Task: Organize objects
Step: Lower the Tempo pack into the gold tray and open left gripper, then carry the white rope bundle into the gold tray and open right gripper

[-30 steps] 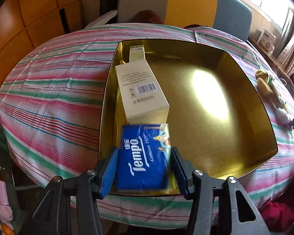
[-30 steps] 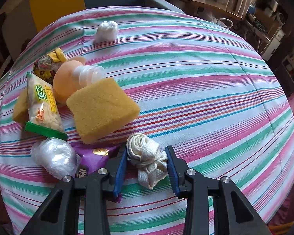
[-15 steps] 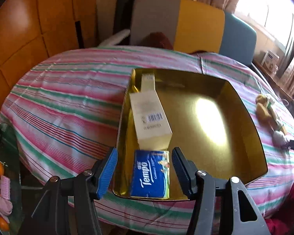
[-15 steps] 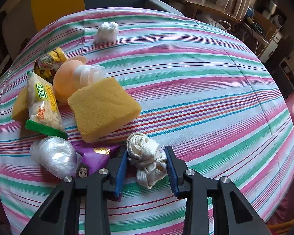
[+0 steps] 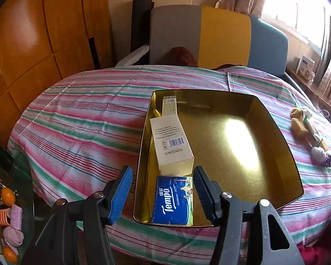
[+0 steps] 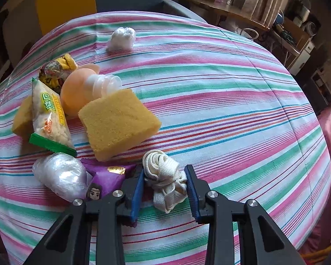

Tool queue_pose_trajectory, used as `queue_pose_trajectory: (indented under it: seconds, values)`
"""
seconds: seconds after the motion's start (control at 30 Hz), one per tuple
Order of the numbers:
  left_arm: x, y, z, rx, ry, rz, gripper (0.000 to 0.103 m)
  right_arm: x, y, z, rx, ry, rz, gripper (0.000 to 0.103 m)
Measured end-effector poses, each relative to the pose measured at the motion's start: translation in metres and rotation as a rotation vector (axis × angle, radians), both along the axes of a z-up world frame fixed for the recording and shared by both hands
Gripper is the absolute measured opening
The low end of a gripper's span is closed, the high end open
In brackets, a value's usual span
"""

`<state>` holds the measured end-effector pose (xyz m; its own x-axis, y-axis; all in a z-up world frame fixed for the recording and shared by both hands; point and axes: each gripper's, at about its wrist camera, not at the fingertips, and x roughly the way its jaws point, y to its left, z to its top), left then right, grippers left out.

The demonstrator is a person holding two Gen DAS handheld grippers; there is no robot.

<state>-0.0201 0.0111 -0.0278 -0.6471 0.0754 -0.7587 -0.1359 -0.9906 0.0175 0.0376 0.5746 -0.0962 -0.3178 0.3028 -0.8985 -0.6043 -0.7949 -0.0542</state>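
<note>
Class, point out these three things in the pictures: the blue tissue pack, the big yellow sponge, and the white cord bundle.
tissue pack point(image 5: 174, 201), left wrist view, middle of its blue face
sponge point(image 6: 119, 121), right wrist view, its top face
cord bundle point(image 6: 164, 180), right wrist view, its knotted middle

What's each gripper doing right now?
Left gripper: open, empty, above the tissue pack in the tray.
Right gripper: shut on the rope bundle.

The blue tissue pack point(image 5: 174, 199) reads "Tempo Germany 1929".
</note>
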Motion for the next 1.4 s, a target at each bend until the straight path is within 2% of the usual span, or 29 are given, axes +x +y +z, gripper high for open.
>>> queue_pose_trajectory:
  seconds: [0.27,0.5,0.67,0.9,1.07,1.17,1.3,1.4]
  values:
    - [-0.001,-0.004,-0.005,0.011,-0.014,0.006,0.058,0.005,-0.004,0.02,0.039,0.08,-0.021,0.035]
    - [-0.004,-0.01,-0.007,0.027,-0.018,0.012,0.058,0.003,-0.026,0.053,0.061,0.171,0.012,0.035]
    - [-0.006,-0.017,-0.011,0.043,-0.029,0.03,0.058,-0.012,-0.072,0.082,0.059,0.241,0.119,0.035]
    - [-0.009,-0.035,-0.012,0.081,-0.034,0.07,0.058,-0.062,-0.182,0.116,-0.035,0.337,0.401,0.035]
    - [-0.01,-0.047,-0.014,0.077,-0.035,0.096,0.058,-0.115,-0.282,0.102,-0.19,0.298,0.614,0.035]
    - [-0.011,-0.055,-0.015,0.083,-0.037,0.113,0.058,-0.147,-0.332,0.085,-0.24,0.256,0.694,0.035]
    - [-0.014,-0.067,-0.021,0.094,-0.051,0.136,0.058,-0.192,-0.378,0.054,-0.325,0.184,0.703,0.035]
    - [-0.017,-0.075,-0.025,0.102,-0.061,0.152,0.058,-0.225,-0.396,0.033,-0.363,0.137,0.651,0.036]
